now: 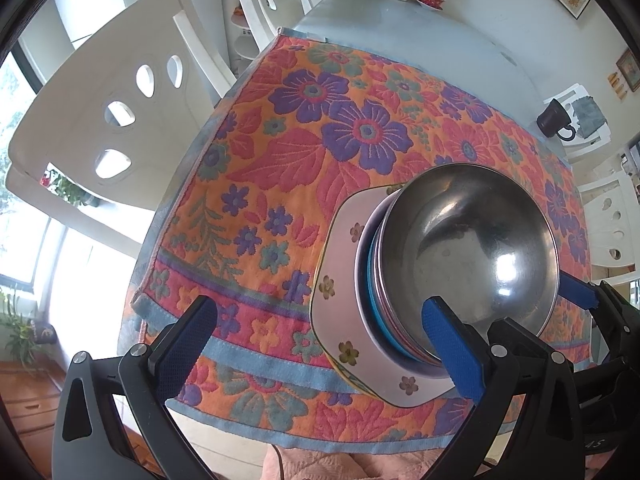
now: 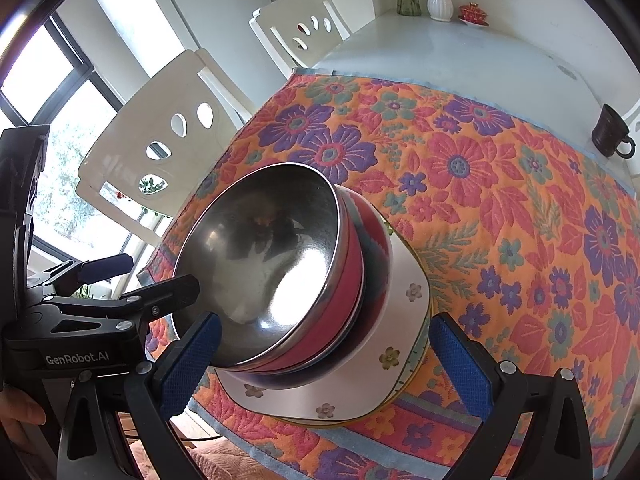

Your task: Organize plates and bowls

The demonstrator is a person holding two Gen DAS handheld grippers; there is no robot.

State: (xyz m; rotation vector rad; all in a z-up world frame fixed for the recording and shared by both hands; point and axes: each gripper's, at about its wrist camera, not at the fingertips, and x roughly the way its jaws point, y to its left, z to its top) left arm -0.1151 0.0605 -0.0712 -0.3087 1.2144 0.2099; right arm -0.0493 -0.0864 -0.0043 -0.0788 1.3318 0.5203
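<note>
- Stack of nested bowls [image 1: 472, 256], steel bowl [image 2: 264, 256] uppermost, red and blue ones beneath, seated on flowered plates [image 1: 340, 292]; all on the floral cloth [image 1: 280, 152] over the tabletop.
- Location: between the wide-open, empty jaws of the right gripper [image 2: 324, 364]; just beside the right-hand finger of the left gripper [image 1: 316, 352], likewise spread wide and empty.
- Handling, as judged: steel rigid, light, slippery; plates probably ceramic, breakable, heavier. Stack may shift if tilted.
- Hold: plate edge, or bowl rim.
</note>
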